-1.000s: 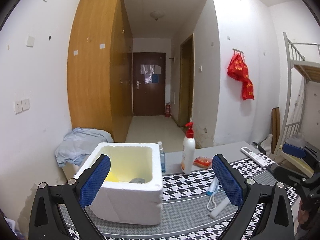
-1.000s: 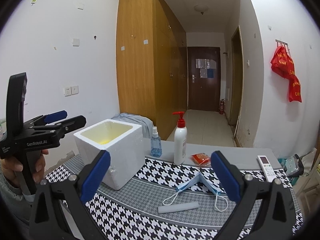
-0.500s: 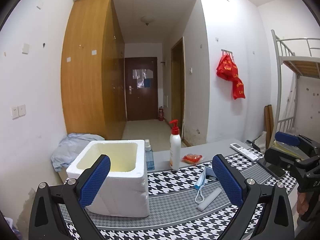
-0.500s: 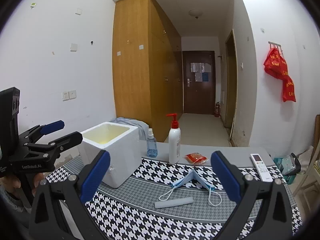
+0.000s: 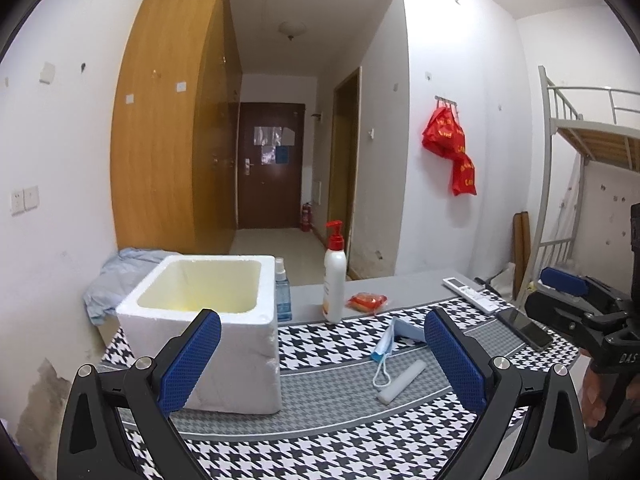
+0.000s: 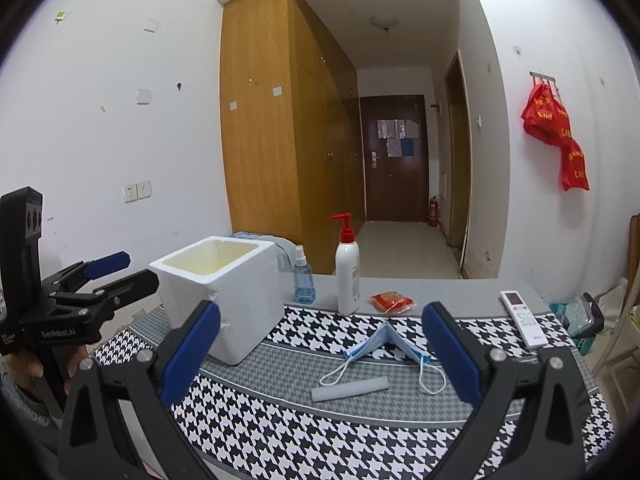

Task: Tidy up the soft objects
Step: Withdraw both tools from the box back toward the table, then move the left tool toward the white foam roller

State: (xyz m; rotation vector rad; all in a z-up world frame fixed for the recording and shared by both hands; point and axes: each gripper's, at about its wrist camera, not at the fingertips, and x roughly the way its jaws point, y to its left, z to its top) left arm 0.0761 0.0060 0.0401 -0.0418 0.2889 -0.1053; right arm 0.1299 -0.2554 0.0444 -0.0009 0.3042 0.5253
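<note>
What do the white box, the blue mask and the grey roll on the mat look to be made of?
White box: likely expanded foam, matte, with thick walls and crumbly, pitted edges. Blue mask: seems to be thin nonwoven fabric, folded into a tent shape, with white elastic loops. Grey roll: matte and evenly cylindrical, possibly foam or rolled cloth; the views leave it open.

A black-and-white houndstooth cloth (image 6: 400, 432) with grey bands covers the worktop, carrying a white foam box (image 6: 228, 300) with a cream inside, a pale blue mask (image 6: 380, 344), a grey roll (image 6: 350, 389), and at 12 o'clock a red-capped white bottle (image 6: 347, 272).
</note>
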